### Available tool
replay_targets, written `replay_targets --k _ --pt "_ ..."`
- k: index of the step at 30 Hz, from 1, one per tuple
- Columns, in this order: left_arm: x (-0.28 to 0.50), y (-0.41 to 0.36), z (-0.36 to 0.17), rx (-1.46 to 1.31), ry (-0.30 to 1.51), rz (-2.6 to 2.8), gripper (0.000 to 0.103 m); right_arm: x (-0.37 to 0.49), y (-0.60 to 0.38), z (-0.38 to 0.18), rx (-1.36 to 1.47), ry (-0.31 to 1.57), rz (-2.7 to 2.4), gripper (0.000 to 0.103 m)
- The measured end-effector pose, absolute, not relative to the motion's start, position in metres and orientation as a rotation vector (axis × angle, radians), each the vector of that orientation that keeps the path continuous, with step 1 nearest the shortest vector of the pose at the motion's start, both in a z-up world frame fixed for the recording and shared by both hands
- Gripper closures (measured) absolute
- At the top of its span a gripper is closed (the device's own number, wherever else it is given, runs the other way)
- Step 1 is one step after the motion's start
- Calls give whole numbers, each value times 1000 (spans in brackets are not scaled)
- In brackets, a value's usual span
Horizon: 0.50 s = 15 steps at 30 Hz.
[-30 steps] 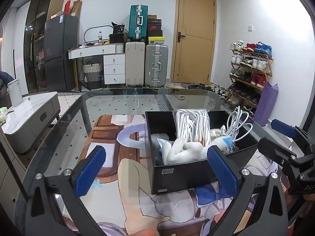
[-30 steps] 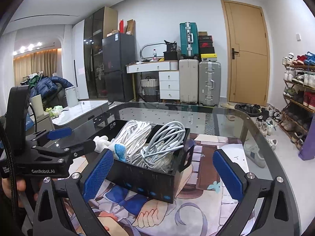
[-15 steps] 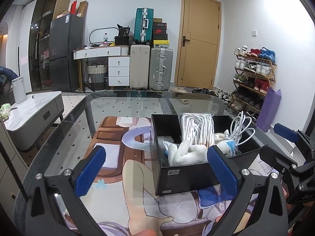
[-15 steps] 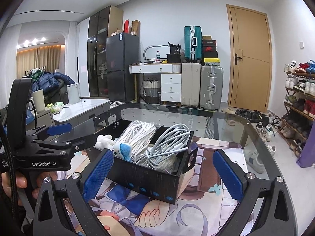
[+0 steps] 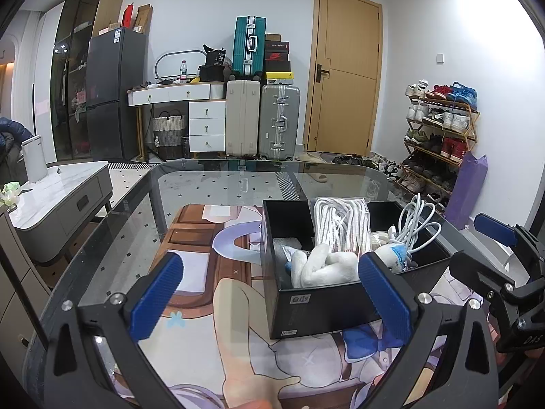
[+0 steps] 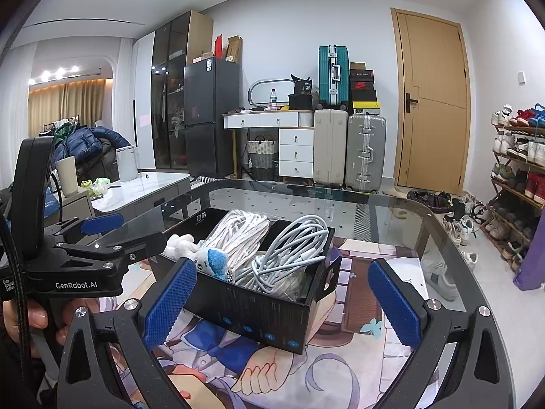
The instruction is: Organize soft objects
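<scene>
With both the left gripper [image 5: 272, 300] and right gripper [image 6: 281, 301] spread empty near the black box [image 5: 327, 303] on the worktop [image 5: 211, 184], the plush toy [image 5: 323, 267] and heaped cables [image 6: 293, 252] inside could spill if nudged.

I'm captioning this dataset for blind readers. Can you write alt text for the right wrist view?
An open black box on a glass table holds white rope, coiled cable and a plush toy. The open right gripper frames it; the left gripper is alongside.
</scene>
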State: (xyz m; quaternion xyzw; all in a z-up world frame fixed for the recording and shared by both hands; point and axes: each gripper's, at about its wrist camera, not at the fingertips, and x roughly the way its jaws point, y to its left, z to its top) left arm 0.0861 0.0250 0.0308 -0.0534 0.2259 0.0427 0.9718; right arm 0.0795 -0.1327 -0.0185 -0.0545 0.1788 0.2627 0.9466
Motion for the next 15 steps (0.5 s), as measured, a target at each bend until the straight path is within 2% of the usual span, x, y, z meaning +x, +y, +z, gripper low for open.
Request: replay_targets --k 15 --pt "85 25 32 -107 456 90 0 79 -133 -19 -108 365 536 1"
